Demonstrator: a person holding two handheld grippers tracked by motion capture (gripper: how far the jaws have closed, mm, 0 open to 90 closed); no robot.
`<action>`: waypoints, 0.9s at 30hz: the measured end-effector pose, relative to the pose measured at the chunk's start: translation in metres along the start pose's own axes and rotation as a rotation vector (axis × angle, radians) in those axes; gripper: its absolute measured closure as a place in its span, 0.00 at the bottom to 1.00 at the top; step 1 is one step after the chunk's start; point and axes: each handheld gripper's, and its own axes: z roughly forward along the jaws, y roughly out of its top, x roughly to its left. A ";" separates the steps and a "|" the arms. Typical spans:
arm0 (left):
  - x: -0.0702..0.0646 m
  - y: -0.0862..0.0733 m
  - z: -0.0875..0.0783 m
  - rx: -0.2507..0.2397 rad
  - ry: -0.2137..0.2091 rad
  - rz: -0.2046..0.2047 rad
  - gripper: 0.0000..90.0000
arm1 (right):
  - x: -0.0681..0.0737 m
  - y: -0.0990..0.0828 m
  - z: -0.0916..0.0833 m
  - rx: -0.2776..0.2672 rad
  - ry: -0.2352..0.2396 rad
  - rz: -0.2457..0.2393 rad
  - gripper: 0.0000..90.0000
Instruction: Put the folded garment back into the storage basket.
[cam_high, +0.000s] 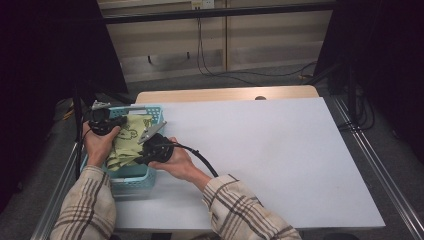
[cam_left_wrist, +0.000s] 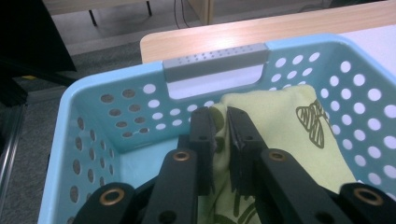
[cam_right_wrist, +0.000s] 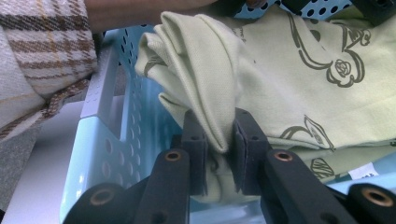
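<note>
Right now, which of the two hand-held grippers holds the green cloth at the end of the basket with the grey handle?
The left hand-held gripper. Its jaws pinch the green cloth just before the basket's grey handle; the right hand-held gripper pinches a folded bunch beside a side wall.

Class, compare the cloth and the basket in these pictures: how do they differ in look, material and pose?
The cloth is pale green with dark drawings; the basket is plain light blue.
The cloth is soft and folded into bunched layers; the basket is stiff, its walls full of round holes.
The cloth is pinched by the left claw and right claw; the basket rests on the table.
</note>
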 end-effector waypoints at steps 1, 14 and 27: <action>-0.001 -0.001 0.000 0.008 -0.007 -0.002 0.91 | 0.000 0.000 0.001 0.002 0.000 0.000 0.85; -0.003 -0.006 0.009 0.034 0.003 -0.002 0.90 | -0.001 -0.004 0.005 0.032 -0.004 0.015 0.85; -0.005 -0.009 0.019 0.052 -0.006 -0.004 0.89 | 0.000 -0.001 0.008 0.058 -0.014 0.004 0.83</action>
